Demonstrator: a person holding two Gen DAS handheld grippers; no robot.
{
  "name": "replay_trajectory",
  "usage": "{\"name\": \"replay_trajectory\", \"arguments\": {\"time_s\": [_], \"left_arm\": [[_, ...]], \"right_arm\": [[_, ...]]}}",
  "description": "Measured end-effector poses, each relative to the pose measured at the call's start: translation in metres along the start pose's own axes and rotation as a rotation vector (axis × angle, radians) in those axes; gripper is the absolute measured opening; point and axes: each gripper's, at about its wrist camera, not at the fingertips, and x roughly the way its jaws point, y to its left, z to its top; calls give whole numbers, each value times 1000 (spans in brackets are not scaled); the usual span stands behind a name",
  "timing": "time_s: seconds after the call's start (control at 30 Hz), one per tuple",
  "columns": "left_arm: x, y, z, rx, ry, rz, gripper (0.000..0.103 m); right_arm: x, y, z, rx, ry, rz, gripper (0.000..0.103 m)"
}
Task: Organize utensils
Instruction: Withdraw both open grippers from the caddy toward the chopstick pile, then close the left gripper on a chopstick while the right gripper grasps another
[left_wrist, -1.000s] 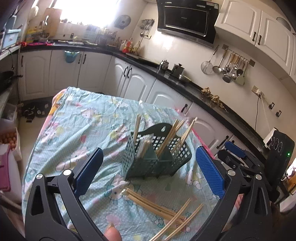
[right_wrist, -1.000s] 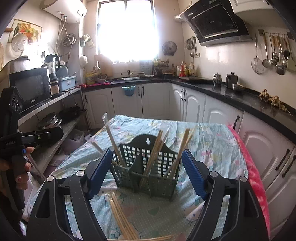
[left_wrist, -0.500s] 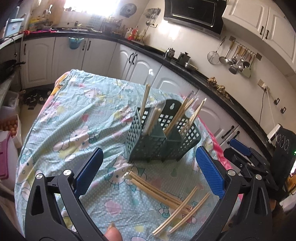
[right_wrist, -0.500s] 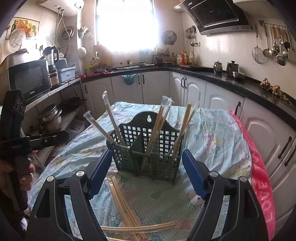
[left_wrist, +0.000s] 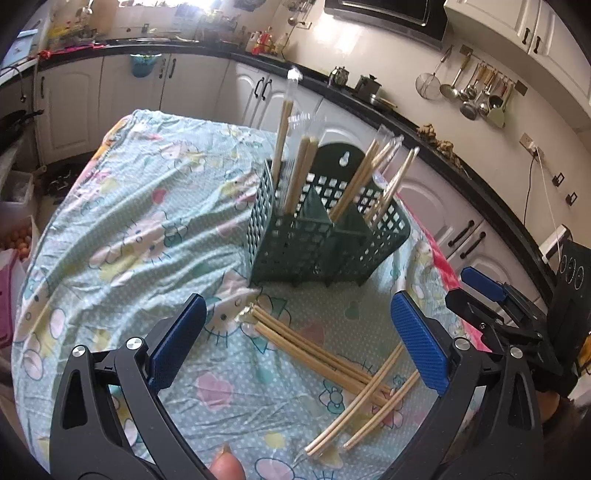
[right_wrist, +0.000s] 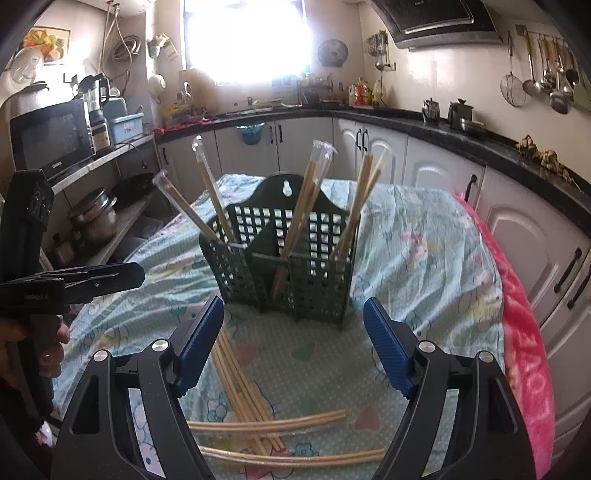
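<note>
A dark green slotted utensil basket (left_wrist: 325, 240) (right_wrist: 295, 266) stands upright on the cartoon-print tablecloth (left_wrist: 129, 240). Several wrapped chopsticks lean in its compartments. In front of it several loose chopsticks (left_wrist: 321, 350) (right_wrist: 240, 373) lie crossed on the cloth. My left gripper (left_wrist: 295, 306) is open and hangs over the loose chopsticks, its blue pads bare. My right gripper (right_wrist: 293, 304) is also open with nothing between its pads, just short of the basket's front. Each gripper shows in the other's view: the right gripper (left_wrist: 480, 284), the left gripper (right_wrist: 92, 275).
A pink towel (right_wrist: 524, 332) runs along the table's right edge. White cabinets under a black counter (left_wrist: 406, 118) wrap around behind. A shelf with a microwave (right_wrist: 51, 136) and pots stands at the left. Ladles hang on the wall (left_wrist: 472, 92).
Both grippers have sunk toward the table and tipped further down. The basket and loose chopsticks now sit larger and higher in both views. Both jaws stay as wide as before.
</note>
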Motion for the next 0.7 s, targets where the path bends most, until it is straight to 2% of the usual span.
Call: {"name": "replay_trajectory", "arguments": {"time_s": [0.63,0.7], "left_arm": [[38,14,-32,-48,129,-12,92],[43,16,-36,-59,147,-15,89]], "right_arm": [[12,-15,-46,60,124,-24,75],[13,-15,-53,68,142,-24,75]]}}
